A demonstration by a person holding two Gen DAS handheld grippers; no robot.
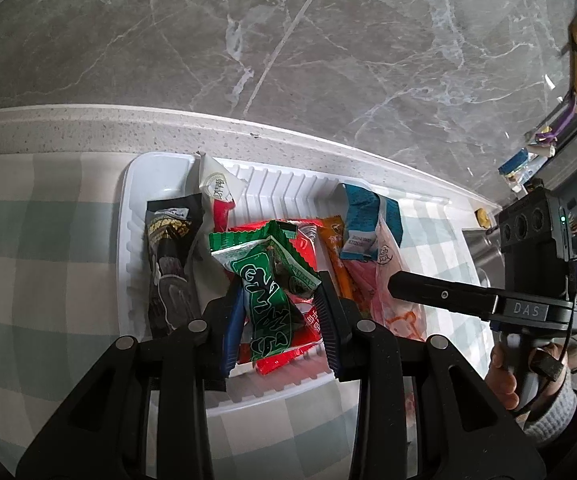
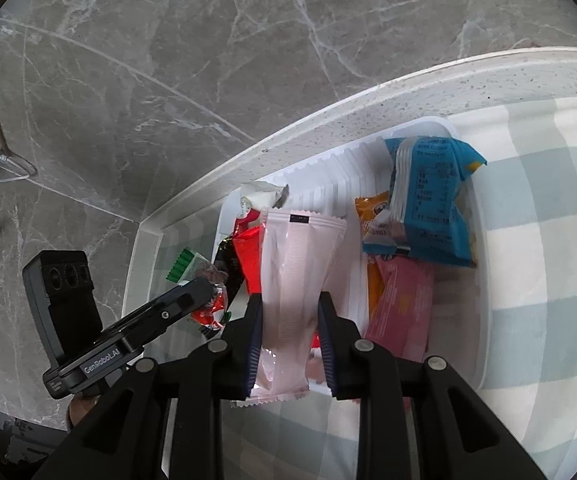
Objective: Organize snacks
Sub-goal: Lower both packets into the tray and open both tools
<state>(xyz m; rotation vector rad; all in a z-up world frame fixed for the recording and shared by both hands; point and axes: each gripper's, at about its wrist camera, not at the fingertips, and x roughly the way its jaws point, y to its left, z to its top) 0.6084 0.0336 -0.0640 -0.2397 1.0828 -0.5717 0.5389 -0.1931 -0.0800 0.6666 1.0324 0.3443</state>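
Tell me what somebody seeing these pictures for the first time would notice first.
Most likely the white tray heaped with bright snack packets, sitting on a checked cloth by a grey marble wall. Then the two packets held over it: a green packet in the left gripper, and a pale pink packet between the jaws of the right gripper.

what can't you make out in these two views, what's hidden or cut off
- Left wrist: the red packets lie mostly under the green packet held by the left gripper; their print is unreadable.
- Right wrist: the tray floor is hidden behind the pink packet in the right gripper.
- Right wrist: the blue packet text is too small.
- Both: the cloth is cut off by the lens edge.
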